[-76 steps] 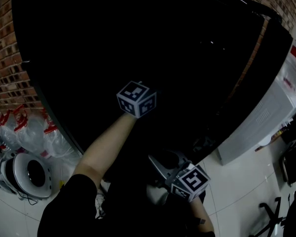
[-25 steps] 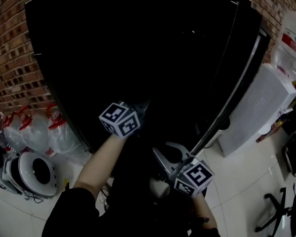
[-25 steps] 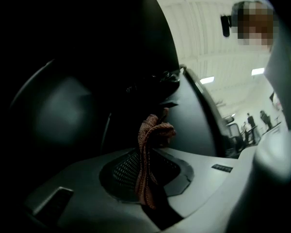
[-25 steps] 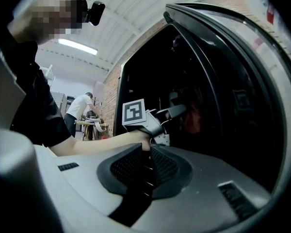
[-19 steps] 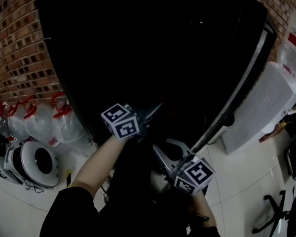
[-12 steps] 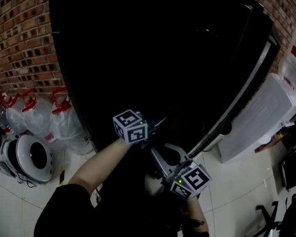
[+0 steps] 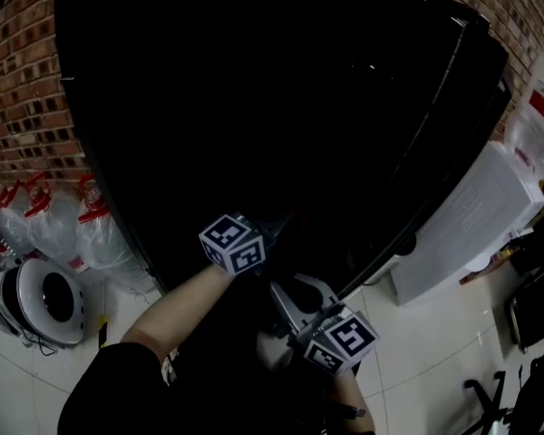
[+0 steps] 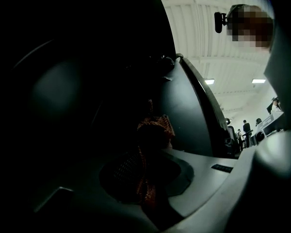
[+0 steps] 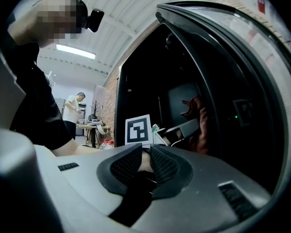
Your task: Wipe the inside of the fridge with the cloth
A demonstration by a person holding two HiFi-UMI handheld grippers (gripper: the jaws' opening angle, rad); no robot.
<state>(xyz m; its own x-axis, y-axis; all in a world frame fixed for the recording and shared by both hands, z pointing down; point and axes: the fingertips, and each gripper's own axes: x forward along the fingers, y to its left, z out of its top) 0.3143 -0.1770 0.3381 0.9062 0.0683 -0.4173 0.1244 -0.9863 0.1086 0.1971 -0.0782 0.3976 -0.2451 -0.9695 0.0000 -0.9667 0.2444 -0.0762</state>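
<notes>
The red-orange knitted cloth is pinched tight between the jaws of the left gripper. It sticks out past their tips. All around these jaws is the dark inside of the big black fridge. The right gripper has its jaws almost together, with nothing in them. Ahead of them is the left gripper with the cloth.
</notes>
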